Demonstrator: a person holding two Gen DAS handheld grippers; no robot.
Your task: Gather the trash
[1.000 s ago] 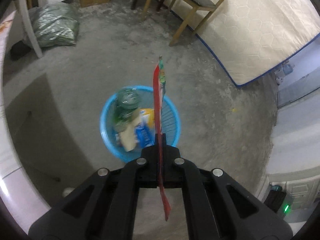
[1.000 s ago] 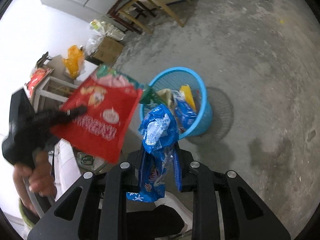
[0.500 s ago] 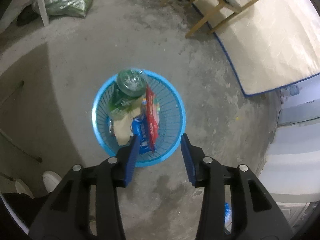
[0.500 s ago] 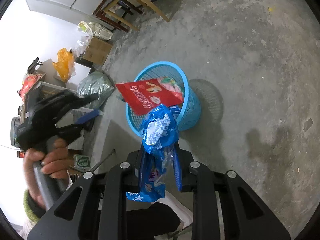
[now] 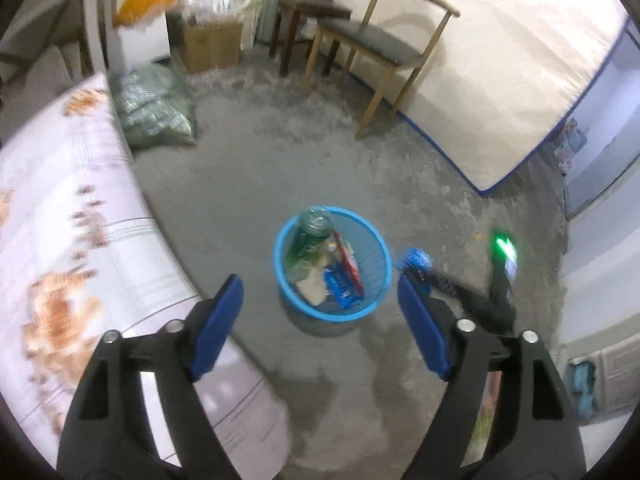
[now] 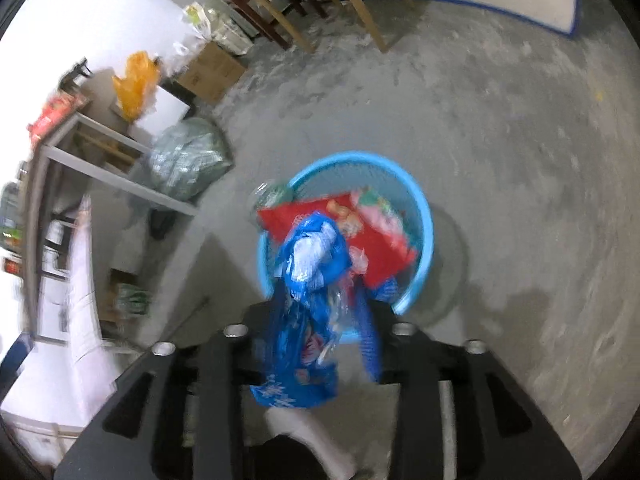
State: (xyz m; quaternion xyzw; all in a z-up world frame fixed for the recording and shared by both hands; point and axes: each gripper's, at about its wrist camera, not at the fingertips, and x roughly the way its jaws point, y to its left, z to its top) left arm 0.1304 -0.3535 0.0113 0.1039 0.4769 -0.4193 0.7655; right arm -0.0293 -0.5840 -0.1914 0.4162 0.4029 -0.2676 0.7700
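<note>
A blue mesh basket (image 5: 376, 280) (image 6: 424, 220) stands on the concrete floor. It holds a green bottle (image 5: 310, 236), a blue packet (image 5: 340, 288) and the red chip bag (image 5: 348, 264) (image 6: 384, 248). My left gripper (image 5: 320, 316) hangs high above the basket's near side, its jaws opening wide with nothing between them. My right gripper (image 6: 324, 312) hovers over the basket's near rim. Its jaws are opening, and a crumpled blue wrapper (image 6: 312, 280) (image 5: 414, 260) still hangs loosely between them, hiding the left pad.
A flower-patterned bed sheet (image 5: 60, 240) fills the left. Beyond the basket are a green sack (image 5: 156, 116), a cardboard box (image 5: 208, 44), a wooden chair (image 5: 380, 48) and a leaning mattress (image 5: 500, 60). A metal-frame table (image 6: 100, 140) stands left; a white shoe (image 6: 308, 432) is below.
The left gripper let go of the red bag, which dropped into the basket, then rose and drew back with jaws spreading. The right gripper moved over the basket and its jaws began to part.
</note>
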